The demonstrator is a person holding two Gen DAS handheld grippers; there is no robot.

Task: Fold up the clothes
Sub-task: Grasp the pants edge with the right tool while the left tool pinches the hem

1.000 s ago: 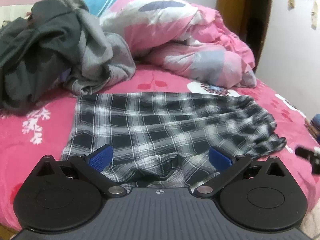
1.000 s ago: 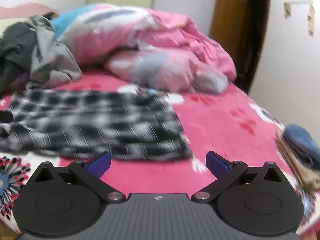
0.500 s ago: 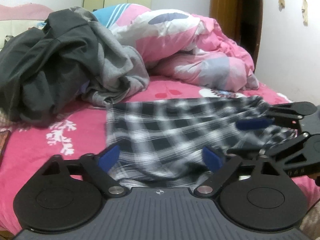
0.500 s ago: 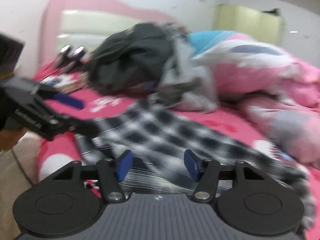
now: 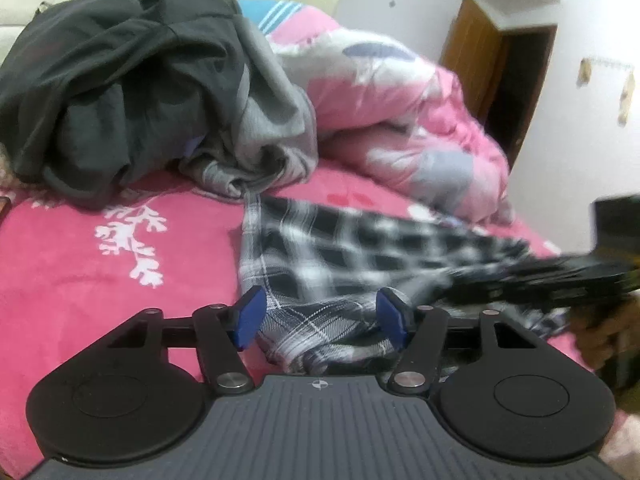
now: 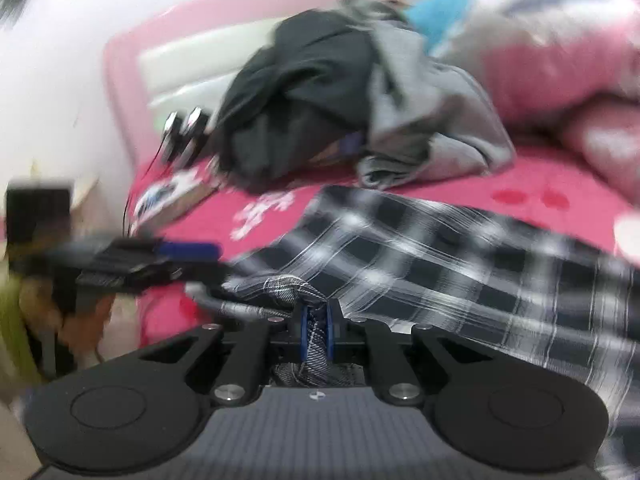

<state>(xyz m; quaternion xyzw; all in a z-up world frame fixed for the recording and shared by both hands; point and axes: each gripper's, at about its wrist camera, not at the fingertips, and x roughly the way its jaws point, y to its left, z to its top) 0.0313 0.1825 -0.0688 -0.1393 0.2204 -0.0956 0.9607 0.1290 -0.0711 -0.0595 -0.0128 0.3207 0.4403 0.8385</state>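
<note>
Since a second ago your right gripper (image 6: pixel 316 330) has swung across to the plaid shorts (image 5: pixel 360 252).

Left wrist view: one shorts, one clothes heap (image 5: pixel 132 92); your left gripper (image 5: pixel 320 318) is closing, unclenched, around the near hem.

Right wrist view: it is closing, pinching bunched plaid.

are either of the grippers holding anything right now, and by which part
The right gripper pinches a bunched edge of the plaid garment. The left gripper is closing around another bunched edge, its pads not yet pressing.
</note>
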